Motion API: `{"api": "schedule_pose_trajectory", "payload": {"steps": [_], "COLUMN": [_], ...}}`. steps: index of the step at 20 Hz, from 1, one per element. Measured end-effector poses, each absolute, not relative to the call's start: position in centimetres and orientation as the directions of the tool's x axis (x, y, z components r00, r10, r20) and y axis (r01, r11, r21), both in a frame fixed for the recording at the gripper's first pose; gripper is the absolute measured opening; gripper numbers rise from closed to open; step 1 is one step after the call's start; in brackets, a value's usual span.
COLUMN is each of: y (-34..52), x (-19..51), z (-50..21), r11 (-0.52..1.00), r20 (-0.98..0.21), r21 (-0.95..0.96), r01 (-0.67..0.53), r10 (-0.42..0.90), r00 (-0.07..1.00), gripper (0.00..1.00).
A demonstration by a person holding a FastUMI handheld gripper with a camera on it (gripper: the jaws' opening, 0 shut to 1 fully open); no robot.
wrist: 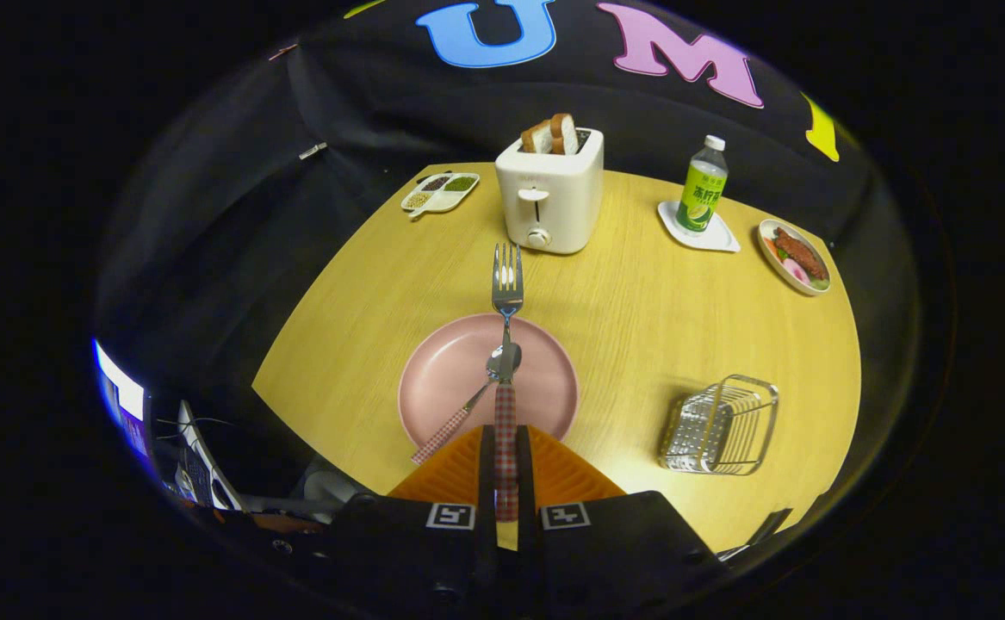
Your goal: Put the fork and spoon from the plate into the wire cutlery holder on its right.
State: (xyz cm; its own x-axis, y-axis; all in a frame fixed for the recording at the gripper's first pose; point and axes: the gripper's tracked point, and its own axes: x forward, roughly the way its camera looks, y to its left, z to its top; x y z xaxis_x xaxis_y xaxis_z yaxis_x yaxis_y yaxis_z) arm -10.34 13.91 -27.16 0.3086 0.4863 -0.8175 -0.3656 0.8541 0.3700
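Metal, wood grain and matt ceramic on show

The long polished-metal fork (507, 284) gleams, its red-checked patterned handle clamped between the gripper (506, 448) fingers; the shiny metal spoon (503, 360) with a matching checked handle lies on the round pink matt plate (442, 379). The pale wooden table (640, 319) shows fine grain with a soft sheen. Bright wire cutlery holder (720, 426) glints; smooth cream toaster (551, 194) looks glossy, black cloth wall (235, 172) dull and creased.

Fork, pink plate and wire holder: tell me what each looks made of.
The checked-handled steel fork, clamped between the claw fingers, looks like polished metal: its tines glint; the handle covering is unclear. The round pink plate seems matte ceramic or plastic, with no glare. The silver wire cutlery holder looks like chromed metal: thin shiny bars.
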Motion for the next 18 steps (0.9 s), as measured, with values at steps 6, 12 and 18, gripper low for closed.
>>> {"api": "schedule_pose_trajectory", "payload": {"steps": [6, 12, 18], "y": [3.9, -3.3, -6.6], "x": [-10.8, -11.5, -13.0], "z": [-24.8, -26.4, -29.2], "r11": [0.866, 0.89, 0.905], "r20": [-0.872, -0.937, -0.962], "r21": [0.341, 0.306, 0.264], "r01": [-0.365, -0.338, -0.333], "r10": [0.437, 0.345, 0.22], "r00": [0.222, 0.06, -0.164], "gripper": [0.13, 0.13, 0.13]}}
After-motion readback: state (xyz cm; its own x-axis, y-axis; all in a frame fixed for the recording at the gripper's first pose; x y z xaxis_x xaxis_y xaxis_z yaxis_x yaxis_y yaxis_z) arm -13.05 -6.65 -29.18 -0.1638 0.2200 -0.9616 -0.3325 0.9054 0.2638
